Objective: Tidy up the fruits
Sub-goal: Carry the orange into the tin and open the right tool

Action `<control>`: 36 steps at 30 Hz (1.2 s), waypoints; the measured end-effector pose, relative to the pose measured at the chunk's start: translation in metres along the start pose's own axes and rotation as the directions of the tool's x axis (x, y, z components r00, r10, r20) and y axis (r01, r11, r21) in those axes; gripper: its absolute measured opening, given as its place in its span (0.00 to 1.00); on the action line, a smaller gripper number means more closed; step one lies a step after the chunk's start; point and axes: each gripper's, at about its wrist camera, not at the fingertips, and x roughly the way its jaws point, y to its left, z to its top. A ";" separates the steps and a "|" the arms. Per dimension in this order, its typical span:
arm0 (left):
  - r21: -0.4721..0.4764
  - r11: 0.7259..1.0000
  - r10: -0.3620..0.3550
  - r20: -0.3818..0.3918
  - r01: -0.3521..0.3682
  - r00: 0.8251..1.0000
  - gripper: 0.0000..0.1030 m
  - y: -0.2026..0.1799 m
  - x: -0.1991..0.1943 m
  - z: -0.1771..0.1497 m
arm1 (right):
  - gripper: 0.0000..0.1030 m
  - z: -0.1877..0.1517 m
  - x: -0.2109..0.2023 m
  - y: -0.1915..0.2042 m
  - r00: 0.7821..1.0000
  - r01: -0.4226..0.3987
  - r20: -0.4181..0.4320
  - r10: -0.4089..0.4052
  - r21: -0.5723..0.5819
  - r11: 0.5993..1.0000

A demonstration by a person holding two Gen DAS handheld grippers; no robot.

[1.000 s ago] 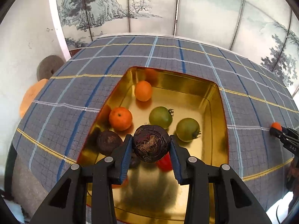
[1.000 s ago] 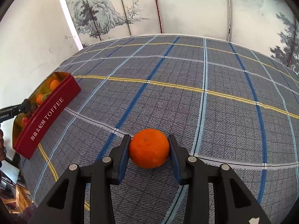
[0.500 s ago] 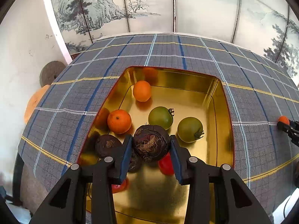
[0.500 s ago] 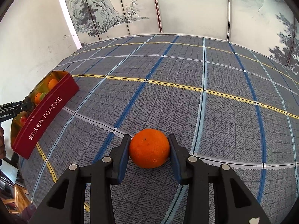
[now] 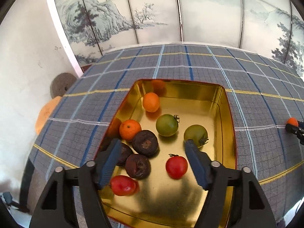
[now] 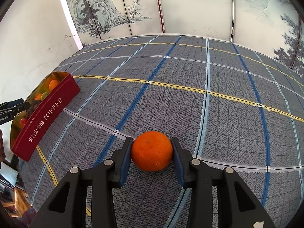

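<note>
My left gripper (image 5: pixel 152 143) hovers over the gold tin (image 5: pixel 230 114), its jaws opening and pressing on nothing. Below them a dark purple fruit (image 5: pixel 145 142) lies loose in the tin beside two more dark ones (image 5: pixel 137 166), one half hidden by my left finger. The tin also holds two oranges (image 5: pixel 130 132), two green tomatoes (image 5: pixel 167 125) and two red tomatoes (image 5: pixel 176 167). My right gripper (image 6: pixel 152 146) is shut on an orange mandarin (image 6: pixel 152 151) that rests on the plaid tablecloth (image 6: pixel 190 95), well right of the red TOFFEE tin (image 6: pixel 47 117).
The table's left edge lies close to the tin, with a grey stone disc (image 5: pixel 61 84) and an orange object (image 5: pixel 45 114) beyond it. A painted screen (image 5: pixel 171 9) stands behind the table. My right gripper (image 5: pixel 294 129) shows at the far right.
The left jaws have spread apart and let go of the dark fruit, which now lies in the tin next to the other dark ones. The right gripper and mandarin have not moved.
</note>
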 end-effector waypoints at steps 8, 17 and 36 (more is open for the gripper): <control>-0.006 0.998 0.067 0.022 -0.067 0.998 0.80 0.001 -0.017 -0.006 | 0.36 -0.002 -0.002 0.001 1.000 -0.006 0.011 0.006 0.003 1.000; -0.044 0.997 0.059 0.019 -0.058 0.998 0.82 0.007 -0.030 -0.019 | 0.36 -0.001 -0.019 0.034 0.996 -0.080 0.047 0.081 -0.011 0.997; -0.111 0.990 0.098 0.098 -0.087 0.990 0.82 0.038 -0.065 -0.040 | 0.36 0.044 -0.025 0.207 0.934 -0.338 0.036 0.356 -0.240 0.910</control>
